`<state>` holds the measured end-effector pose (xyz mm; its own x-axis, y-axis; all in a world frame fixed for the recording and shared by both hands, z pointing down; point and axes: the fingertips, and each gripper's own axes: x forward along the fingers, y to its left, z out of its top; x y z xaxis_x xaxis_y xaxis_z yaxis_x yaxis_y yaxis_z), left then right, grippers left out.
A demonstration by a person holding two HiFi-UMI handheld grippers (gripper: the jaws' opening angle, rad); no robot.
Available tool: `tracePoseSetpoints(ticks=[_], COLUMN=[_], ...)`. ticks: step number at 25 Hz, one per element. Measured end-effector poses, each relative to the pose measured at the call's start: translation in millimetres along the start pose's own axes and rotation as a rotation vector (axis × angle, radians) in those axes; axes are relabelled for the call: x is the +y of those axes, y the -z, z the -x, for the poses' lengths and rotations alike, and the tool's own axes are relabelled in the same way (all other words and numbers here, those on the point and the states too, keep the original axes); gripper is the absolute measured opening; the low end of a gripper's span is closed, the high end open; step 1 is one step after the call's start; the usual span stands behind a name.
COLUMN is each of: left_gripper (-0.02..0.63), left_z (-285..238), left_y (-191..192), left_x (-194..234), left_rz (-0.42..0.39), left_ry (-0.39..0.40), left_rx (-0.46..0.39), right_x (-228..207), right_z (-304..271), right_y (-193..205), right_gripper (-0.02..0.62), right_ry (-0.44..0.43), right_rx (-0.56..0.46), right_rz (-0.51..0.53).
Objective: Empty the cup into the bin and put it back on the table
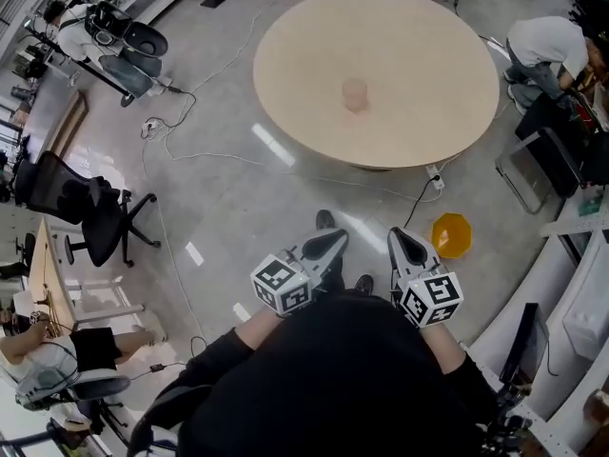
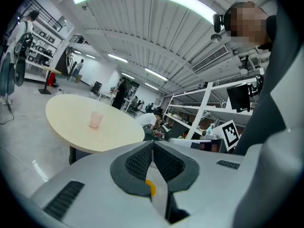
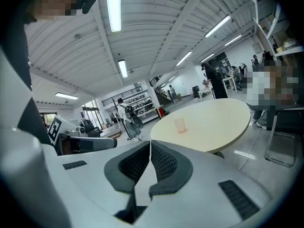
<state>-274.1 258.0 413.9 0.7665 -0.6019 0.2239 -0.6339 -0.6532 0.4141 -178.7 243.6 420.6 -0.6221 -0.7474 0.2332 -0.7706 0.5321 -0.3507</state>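
Listing, left to right.

- Left gripper (image 1: 328,243): jaws pressed together, nothing between them.
- Cup (image 1: 354,93): pale pink, translucent, upright near the middle of the round tabletop (image 1: 438,112), clear of every edge, both grippers well apart from it. Probably light, thin-walled and easily crushed; best taken at mid-wall with a gentle squeeze. Contents not discernible.
- Right gripper (image 1: 407,244): likewise closed and empty.
- Yellow bin (image 1: 451,234): on the floor off the tabletop's near edge, seen in the head view only.

Only the gripper views show the jaw pads meeting.
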Motion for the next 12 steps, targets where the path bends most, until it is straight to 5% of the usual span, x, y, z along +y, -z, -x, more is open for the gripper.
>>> tracePoseSetpoints(ticks=[12], left_gripper=[0.023], left_z=[-68.7], left_y=[-51.2], left_x=[93.8], left_rz=[0.029], left_ry=[0.055], left_rx=[0.015], right_x=[-53.4], right_z=[-84.1], right_y=[-54.3], right_gripper=[0.017], right_ry=[0.097], right_rx=[-0.052], right_rz=[0.019])
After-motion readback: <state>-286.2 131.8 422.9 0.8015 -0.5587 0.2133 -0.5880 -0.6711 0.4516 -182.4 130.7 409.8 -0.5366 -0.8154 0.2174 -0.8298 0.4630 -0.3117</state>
